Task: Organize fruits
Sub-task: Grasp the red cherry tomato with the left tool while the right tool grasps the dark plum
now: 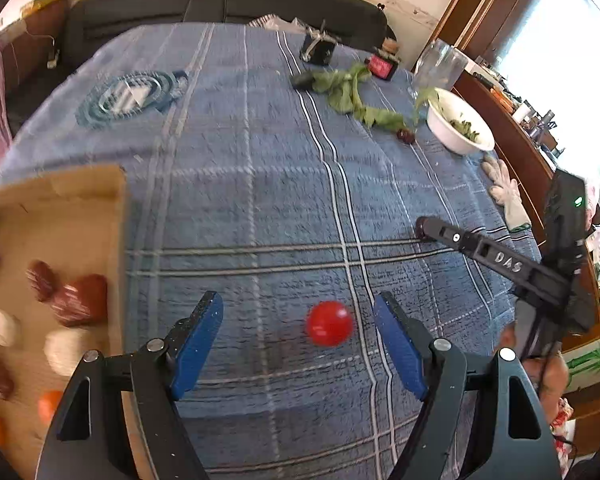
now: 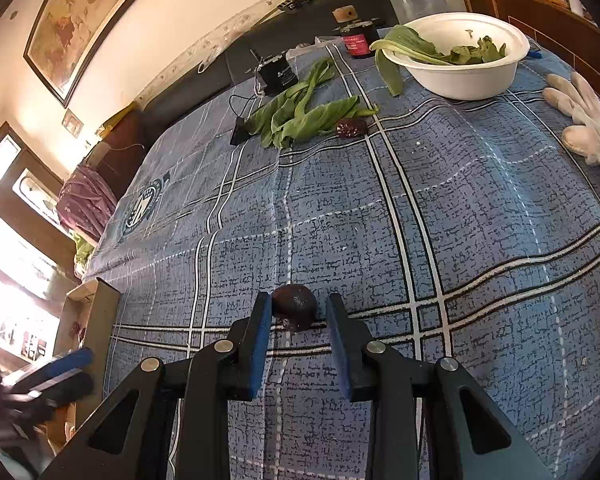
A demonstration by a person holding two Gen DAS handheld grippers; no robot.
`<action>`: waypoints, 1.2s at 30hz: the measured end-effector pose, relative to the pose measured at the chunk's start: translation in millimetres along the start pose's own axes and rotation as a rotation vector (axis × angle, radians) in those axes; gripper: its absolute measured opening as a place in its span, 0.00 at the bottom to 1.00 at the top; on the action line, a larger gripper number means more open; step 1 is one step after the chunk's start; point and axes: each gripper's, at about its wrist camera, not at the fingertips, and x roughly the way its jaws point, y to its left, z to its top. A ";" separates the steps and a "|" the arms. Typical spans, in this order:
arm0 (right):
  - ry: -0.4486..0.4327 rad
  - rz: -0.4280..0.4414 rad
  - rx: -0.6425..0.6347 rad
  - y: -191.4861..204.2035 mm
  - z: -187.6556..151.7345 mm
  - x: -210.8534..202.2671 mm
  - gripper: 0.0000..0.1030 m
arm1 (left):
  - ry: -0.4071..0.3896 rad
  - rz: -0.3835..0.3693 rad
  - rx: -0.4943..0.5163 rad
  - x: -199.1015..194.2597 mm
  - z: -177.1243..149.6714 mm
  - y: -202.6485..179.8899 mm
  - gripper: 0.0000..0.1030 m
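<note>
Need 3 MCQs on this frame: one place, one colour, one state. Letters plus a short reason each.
1. Where does the small round red fruit lie?
A. in the white bowl
B. on the blue plaid cloth, between the left gripper's open jaws
C. in the cardboard box

2. What colour is the small fruit at the right gripper?
A. dark purple-brown
B. bright yellow
C. white

3. How do the right gripper's jaws stand?
A. clamped shut on the fruit
B. out of view
C. open, one blue pad on each side of the fruit

Key: B, the left wrist view shows it on the cloth ahead of the left gripper; A, the dark fruit is purple-brown; C, gaps show beside it.
</note>
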 end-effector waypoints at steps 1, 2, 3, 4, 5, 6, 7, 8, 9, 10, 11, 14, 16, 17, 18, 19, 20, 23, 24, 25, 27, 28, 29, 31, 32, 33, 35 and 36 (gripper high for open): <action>0.001 0.001 0.000 -0.4 0.3 -0.3 0.29 | -0.003 -0.012 0.007 6.7 -2.7 -5.1 0.75; 0.002 0.001 0.001 -1.0 0.7 -0.7 0.29 | -0.007 -0.019 0.019 12.7 -4.0 -9.9 0.75; 0.003 0.001 0.003 -1.7 1.2 -1.1 0.29 | -0.014 -0.024 0.044 17.8 -8.5 -20.4 0.75; 0.005 0.003 0.006 -2.5 1.6 -1.7 0.29 | -0.017 -0.026 0.064 21.1 -11.2 -27.1 0.75; 0.008 0.003 0.007 -3.2 2.4 -2.5 0.29 | -0.022 -0.029 0.089 25.1 -14.5 -36.2 0.75; 0.007 0.002 0.006 -4.2 3.3 -2.9 0.29 | -0.026 -0.034 0.109 29.0 -16.5 -45.4 0.75; 0.005 -0.002 0.005 -4.5 3.6 -4.0 0.29 | -0.029 -0.038 0.124 31.6 -18.2 -51.4 0.75; 0.006 -0.004 0.002 -4.8 4.3 -4.3 0.29 | -0.031 -0.036 0.145 35.1 -19.7 -58.4 0.75; 0.007 -0.005 0.000 -5.2 4.8 -4.6 0.29 | -0.032 -0.022 0.169 39.4 -21.9 -65.7 0.74; 0.008 -0.006 0.000 -5.3 4.9 -4.7 0.29 | -0.032 -0.002 0.189 43.8 -23.8 -72.0 0.72; 0.011 -0.005 -0.002 -5.1 5.0 -4.3 0.29 | -0.031 0.008 0.195 46.9 -24.2 -74.9 0.71; 0.028 0.006 -0.009 -3.2 4.6 -1.4 0.29 | -0.056 0.023 0.199 51.8 -20.2 -83.0 0.54; 0.042 0.018 -0.014 -2.3 4.0 1.2 0.29 | -0.066 0.039 0.209 54.0 -18.6 -86.5 0.35; 0.048 0.022 -0.020 -1.1 3.6 2.3 0.29 | -0.071 0.062 0.227 54.8 -19.5 -88.6 0.21; 0.055 0.024 -0.028 0.2 3.1 3.3 0.29 | -0.076 0.083 0.243 56.3 -20.2 -91.2 0.19; 0.060 0.027 -0.035 1.0 2.7 4.3 0.29 | -0.081 0.084 0.248 54.4 -21.8 -91.1 0.19; 0.069 0.028 -0.052 3.4 2.1 5.9 0.29 | -0.085 0.085 0.242 52.4 -23.6 -90.1 0.19; 0.063 0.004 -0.081 7.8 0.9 5.8 0.30 | -0.087 0.100 0.244 47.1 -29.7 -90.0 0.24; 0.061 -0.007 -0.093 10.2 0.1 6.0 0.30 | -0.085 0.109 0.254 46.1 -33.3 -90.5 0.28; 0.059 -0.013 -0.098 11.4 -0.3 6.2 0.30 | -0.084 0.116 0.267 45.7 -37.0 -91.7 0.39; 0.057 -0.024 -0.109 13.9 -1.5 6.8 0.30 | -0.087 0.128 0.306 44.9 -46.2 -94.0 0.45; 0.057 -0.029 -0.115 15.7 -2.1 7.0 0.30 | -0.099 0.130 0.325 43.1 -50.7 -95.1 0.45; 0.055 -0.035 -0.121 17.2 -2.6 6.9 0.29 | -0.099 0.117 0.329 41.5 -53.9 -94.6 0.45; 0.057 -0.032 -0.121 18.1 -3.4 6.7 0.25 | -0.099 0.090 0.314 39.6 -54.4 -91.2 0.45; 0.056 -0.034 -0.123 18.8 -3.8 7.0 0.25 | -0.101 0.073 0.300 38.6 -54.2 -88.6 0.45; 0.054 -0.040 -0.129 19.8 -4.1 7.3 0.25 | -0.104 0.057 0.286 38.0 -53.5 -86.1 0.45; 0.053 -0.043 -0.133 20.7 -4.4 7.4 0.25 | -0.103 0.051 0.276 37.9 -52.7 -85.0 0.42; 0.053 -0.042 -0.130 20.4 -4.2 7.5 0.25 | -0.106 0.069 0.281 38.3 -52.8 -85.8 0.38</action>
